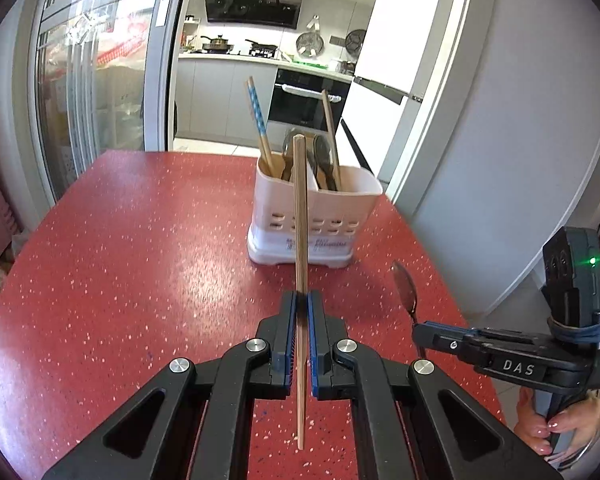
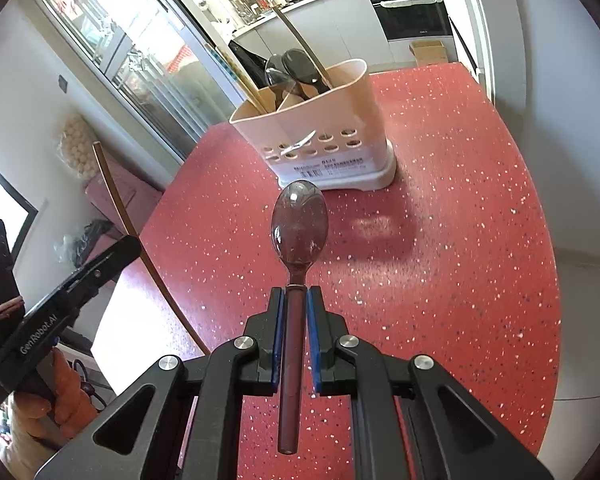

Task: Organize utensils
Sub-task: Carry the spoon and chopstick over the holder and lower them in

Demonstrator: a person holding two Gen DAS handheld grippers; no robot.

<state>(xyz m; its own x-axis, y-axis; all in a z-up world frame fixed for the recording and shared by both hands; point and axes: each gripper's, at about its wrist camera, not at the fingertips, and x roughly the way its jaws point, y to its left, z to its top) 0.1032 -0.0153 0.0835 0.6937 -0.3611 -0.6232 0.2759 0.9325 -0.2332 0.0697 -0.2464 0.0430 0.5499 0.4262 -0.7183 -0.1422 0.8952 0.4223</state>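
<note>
My left gripper (image 1: 301,300) is shut on a thin wooden chopstick (image 1: 300,220), which sticks up past the jaws above the red table. My right gripper (image 2: 296,292) is shut on the handle of a dark metal spoon (image 2: 299,220), bowl forward and lifted off the table. A white slotted utensil holder (image 1: 340,208) (image 2: 340,108) stands ahead of both; it holds a blue-patterned chopstick (image 1: 257,116), a plain chopstick and dark spoons (image 1: 324,156). The left wrist view shows the right gripper (image 1: 417,328) with its spoon (image 1: 404,288) at the right. The right wrist view shows the left gripper (image 2: 134,242) with its chopstick (image 2: 116,200).
The red speckled table (image 1: 140,260) ends in a curved edge on the right (image 2: 540,280). A glass sliding door (image 1: 92,80) stands at the left. A white wall (image 1: 520,140) rises at the right. A kitchen with an oven (image 1: 308,100) lies behind. A person's hand (image 1: 548,428) grips the right handle.
</note>
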